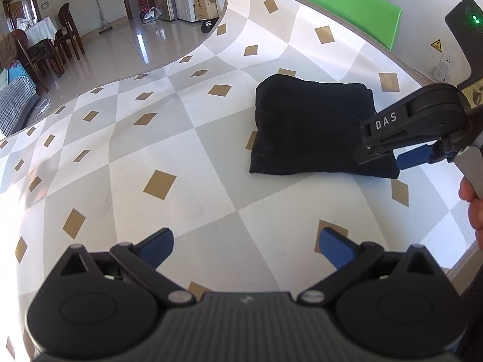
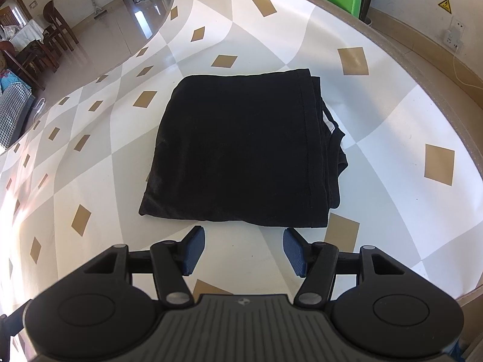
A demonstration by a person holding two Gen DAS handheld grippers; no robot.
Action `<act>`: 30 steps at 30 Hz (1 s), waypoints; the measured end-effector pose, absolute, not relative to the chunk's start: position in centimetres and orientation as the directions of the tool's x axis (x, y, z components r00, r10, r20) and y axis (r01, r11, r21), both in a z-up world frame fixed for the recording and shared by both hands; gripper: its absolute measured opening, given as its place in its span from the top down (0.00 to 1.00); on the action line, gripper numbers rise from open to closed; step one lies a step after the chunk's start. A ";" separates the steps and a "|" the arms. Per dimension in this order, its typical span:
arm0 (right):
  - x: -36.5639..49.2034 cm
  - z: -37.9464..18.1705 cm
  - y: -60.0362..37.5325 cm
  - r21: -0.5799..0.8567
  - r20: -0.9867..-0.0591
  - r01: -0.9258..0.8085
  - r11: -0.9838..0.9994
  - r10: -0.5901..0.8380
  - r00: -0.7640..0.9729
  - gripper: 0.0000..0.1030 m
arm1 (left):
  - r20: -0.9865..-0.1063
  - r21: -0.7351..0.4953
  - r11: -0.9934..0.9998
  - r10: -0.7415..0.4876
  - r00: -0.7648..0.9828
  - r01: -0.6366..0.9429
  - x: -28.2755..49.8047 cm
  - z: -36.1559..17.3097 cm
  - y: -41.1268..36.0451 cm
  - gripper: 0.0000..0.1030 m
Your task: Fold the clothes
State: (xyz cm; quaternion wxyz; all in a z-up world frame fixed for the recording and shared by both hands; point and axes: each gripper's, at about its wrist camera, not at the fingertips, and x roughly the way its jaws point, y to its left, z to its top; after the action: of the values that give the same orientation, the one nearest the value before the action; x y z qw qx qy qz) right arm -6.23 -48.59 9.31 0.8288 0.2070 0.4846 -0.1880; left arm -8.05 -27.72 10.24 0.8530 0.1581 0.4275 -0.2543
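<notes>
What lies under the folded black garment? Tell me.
The folded black garment rests on the checked tabletop, whose pattern shows all around it. A white scrap peeks from its layered right edge. Anything beneath is covered.

A black garment [image 2: 238,150] lies folded into a thick, roughly square bundle on the checked tabletop, its layered edges stacked along the right side, where a small white patch, possibly a label, peeks out.
</notes>
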 end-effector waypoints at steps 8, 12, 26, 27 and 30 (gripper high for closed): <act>-5.8 9.1 -46.3 0.148 -0.884 0.476 0.867 -0.100 0.457 0.45 | -0.809 0.046 0.843 -0.283 0.515 0.536 -7.7 10.2 -25.7 0.00; -5.6 8.9 -45.3 0.139 -0.887 0.458 0.878 -0.096 0.452 0.45 | -0.812 0.046 0.853 -0.270 0.517 0.519 -7.5 10.0 -24.8 0.00; -4.1 7.6 -39.3 0.115 -0.899 0.352 0.929 -0.054 0.435 0.45 | -0.823 0.044 0.909 -0.203 0.531 0.415 -6.1 8.9 -19.8 0.00; -4.0 7.5 -38.7 0.113 -0.900 0.340 0.934 -0.049 0.433 0.45 | -0.823 0.046 0.913 -0.195 0.533 0.405 -6.0 8.8 -19.3 0.00; -3.4 7.0 -36.7 0.106 -0.902 0.301 0.948 -0.036 0.430 0.44 | -0.826 0.048 0.925 -0.175 0.535 0.378 -5.8 8.5 -17.6 0.00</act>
State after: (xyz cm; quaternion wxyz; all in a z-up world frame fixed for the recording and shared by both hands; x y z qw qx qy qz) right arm -3.41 -36.72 7.03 0.8361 0.1264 0.5242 -0.1008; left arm -5.77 -17.63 8.45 0.8691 0.1111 0.4550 -0.1590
